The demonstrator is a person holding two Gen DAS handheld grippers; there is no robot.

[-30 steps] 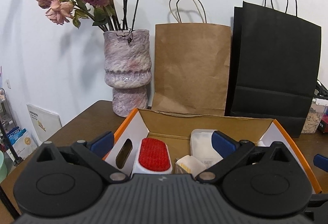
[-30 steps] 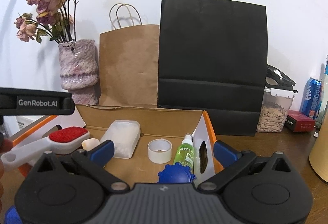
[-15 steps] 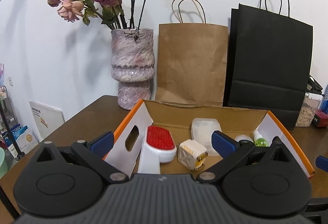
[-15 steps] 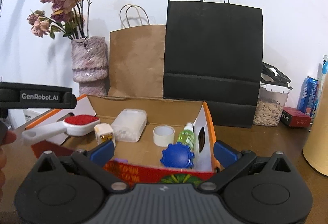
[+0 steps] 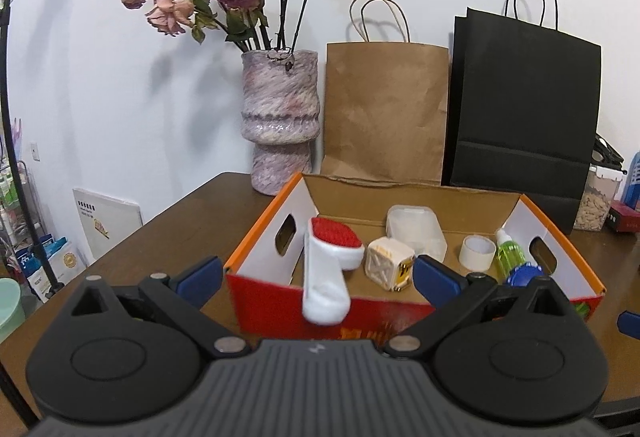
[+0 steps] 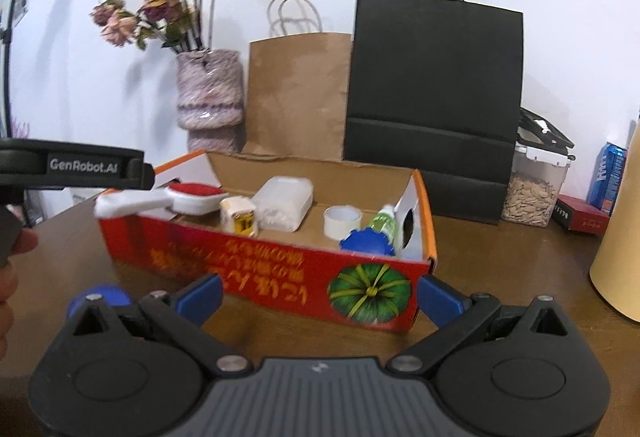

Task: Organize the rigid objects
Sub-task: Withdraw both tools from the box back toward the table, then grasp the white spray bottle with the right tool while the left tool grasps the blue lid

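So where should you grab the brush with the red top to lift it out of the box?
Probably by its white handle. The brush lies with its red head down inside the box, while the handle slopes up and pokes out over the box's near wall, with free space either side. Come from the near side, above the wall, and close the fingers across the handle's width.

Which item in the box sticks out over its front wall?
The red-faced lint brush: its white handle overhangs the front wall, unlike the other items in the box.
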